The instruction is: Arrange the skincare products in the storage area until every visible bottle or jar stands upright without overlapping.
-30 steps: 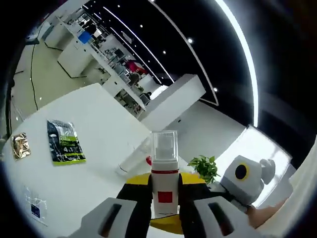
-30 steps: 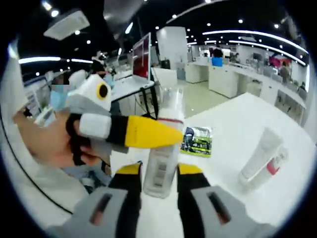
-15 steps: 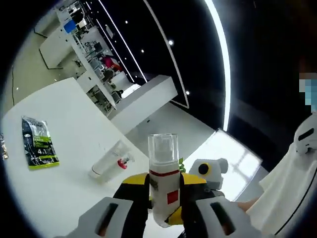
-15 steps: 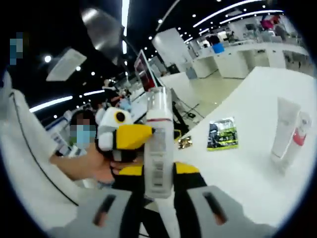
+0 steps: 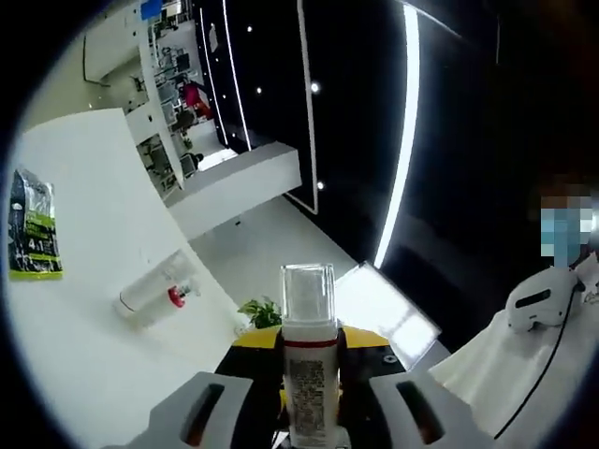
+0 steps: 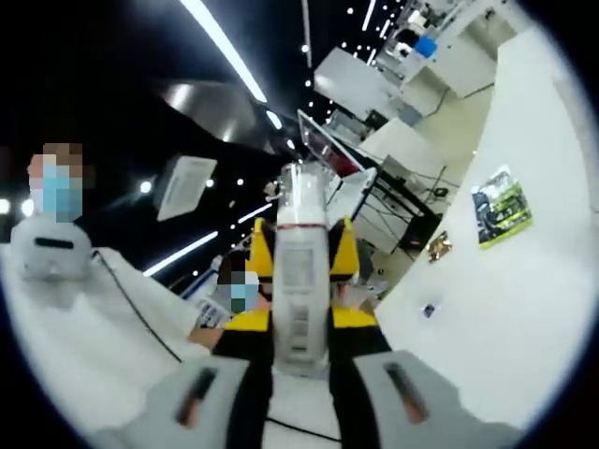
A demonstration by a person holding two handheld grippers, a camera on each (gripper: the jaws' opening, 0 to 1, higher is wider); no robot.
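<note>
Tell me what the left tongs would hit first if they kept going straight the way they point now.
Likely nothing near: the left tongs already clamp the pump bottle, and past its clear cap there is only the far dark ceiling. Depth is unclear.

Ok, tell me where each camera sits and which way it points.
Left gripper view: rides the left gripper, tilted up past the table toward the ceiling; own jaws shut on the bottle.
Right gripper view: rides the right gripper, tilted up beside the table; own jaws on the same bottle.
Shared: bottle, table, green sachet.
</note>
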